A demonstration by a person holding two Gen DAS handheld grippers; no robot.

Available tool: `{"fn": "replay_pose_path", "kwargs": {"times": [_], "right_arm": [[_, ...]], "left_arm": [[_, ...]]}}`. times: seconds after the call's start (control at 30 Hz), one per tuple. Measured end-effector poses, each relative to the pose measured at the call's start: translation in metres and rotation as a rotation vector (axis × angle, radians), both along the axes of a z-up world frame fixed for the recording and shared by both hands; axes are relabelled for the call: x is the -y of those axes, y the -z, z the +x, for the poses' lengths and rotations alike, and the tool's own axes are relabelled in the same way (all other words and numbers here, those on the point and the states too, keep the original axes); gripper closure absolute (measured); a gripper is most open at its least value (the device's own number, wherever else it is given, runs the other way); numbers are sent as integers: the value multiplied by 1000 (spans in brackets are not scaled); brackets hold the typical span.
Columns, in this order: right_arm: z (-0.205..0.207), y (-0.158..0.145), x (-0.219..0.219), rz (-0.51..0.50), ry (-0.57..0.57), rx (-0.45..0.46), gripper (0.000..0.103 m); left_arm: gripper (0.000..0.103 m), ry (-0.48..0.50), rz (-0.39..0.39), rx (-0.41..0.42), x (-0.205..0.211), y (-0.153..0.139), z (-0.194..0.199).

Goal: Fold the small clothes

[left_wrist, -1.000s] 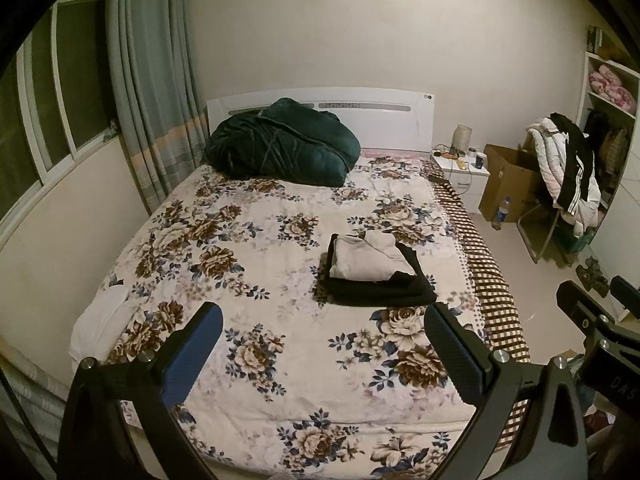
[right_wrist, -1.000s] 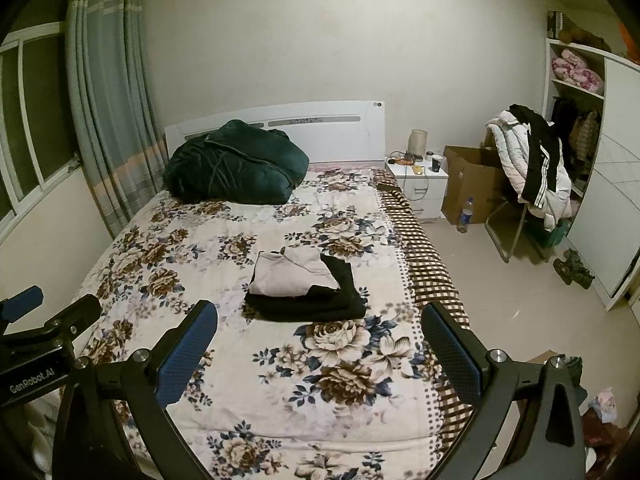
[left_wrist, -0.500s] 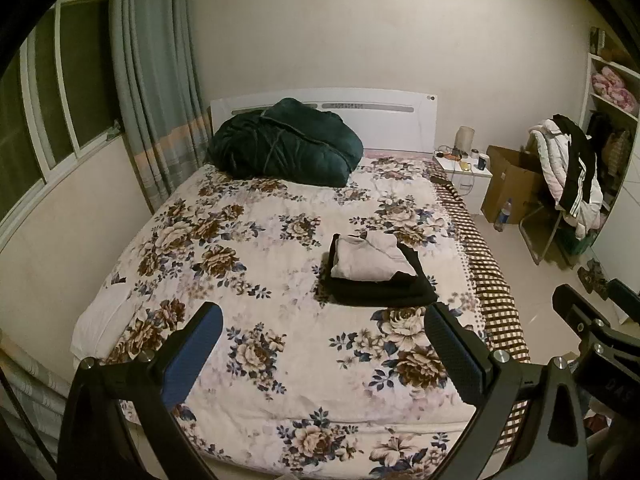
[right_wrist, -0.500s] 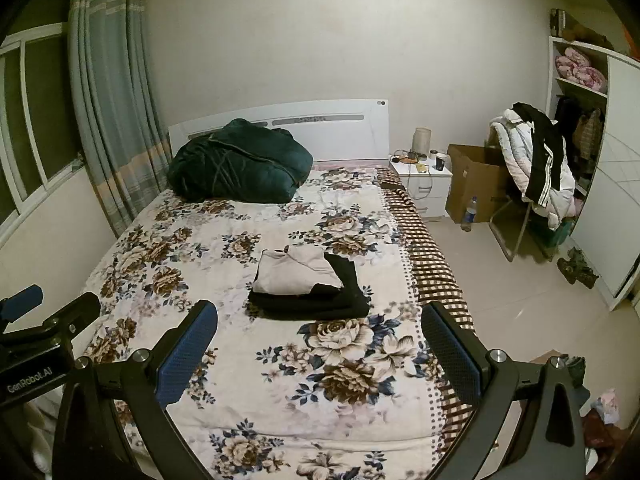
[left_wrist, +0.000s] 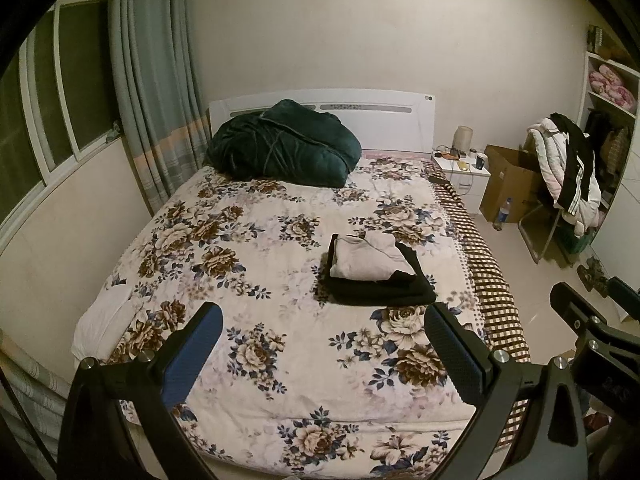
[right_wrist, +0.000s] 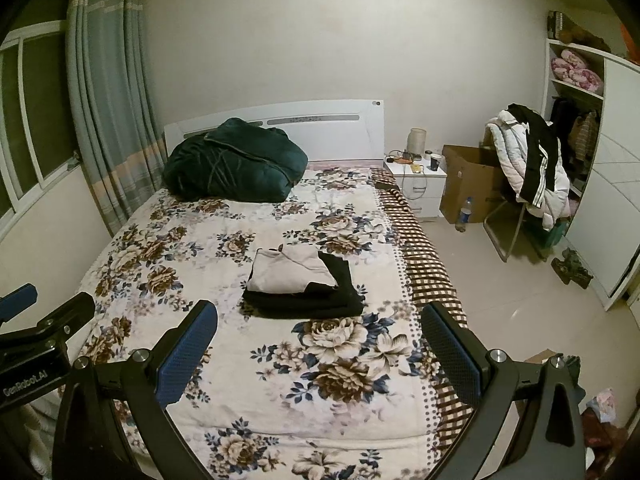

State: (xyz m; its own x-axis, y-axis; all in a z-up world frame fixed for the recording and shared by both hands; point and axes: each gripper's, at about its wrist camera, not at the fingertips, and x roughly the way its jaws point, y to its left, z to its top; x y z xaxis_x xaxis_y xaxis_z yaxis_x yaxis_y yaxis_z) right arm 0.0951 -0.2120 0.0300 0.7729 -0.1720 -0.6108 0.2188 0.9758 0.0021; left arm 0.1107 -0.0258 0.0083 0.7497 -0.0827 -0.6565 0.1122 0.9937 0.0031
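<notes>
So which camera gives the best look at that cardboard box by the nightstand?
The right wrist view: the cardboard box sits nearer the picture's middle, its open top and front showing. The left wrist view shows the box too, further toward the edge.

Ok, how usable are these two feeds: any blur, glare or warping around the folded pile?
Left wrist view: dim warm light, heavy fisheye bowing of the curtain and walls, folded pile sharp. Right wrist view: same bowing, black vignette corners, faint sheen on the floor, pile clear, no glare on it.

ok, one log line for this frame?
left gripper: open, empty | right gripper: open, empty | beige garment: folded on black garment | stack on bed
</notes>
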Motion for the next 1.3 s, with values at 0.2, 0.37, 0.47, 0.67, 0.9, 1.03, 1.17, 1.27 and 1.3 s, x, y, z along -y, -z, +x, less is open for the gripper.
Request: {"fn": "replay_pose_path", "kwargs": {"times": [0.2,0.37,0.47,0.67,0.9,1.03,1.17,1.27,1.3], "right_arm": [[-1,0,1,3,-1,0,0],[0,0,1,2,0,1,0],[-1,0,0,3,0,0,0],[-6,2,0,1,5,-1,0],[-9,3,-1,-3,7,-1,0],[-10,3,-2,-3,8,-1,0],[-14,5,-1,-2,7,-1,0],[-14,5,-1,-1,7,-2,0],[-14,5,-1,0,7,-2,0]], "left_arm": [[0,1,-1,0,1,0,-1],[0,-3,1,1,2,0,-1],[0,-1,0,1,1,0,-2],[0,0,1,1,3,0,-2],[0,-1,7,2,2,-2,-3],[0,-2,10,0,2,-6,-1],[0,-1,12,0,3,-7,-2],[0,-3,13,7,2,-8,-1],[0,-3,12,8,2,-8,-2]]}}
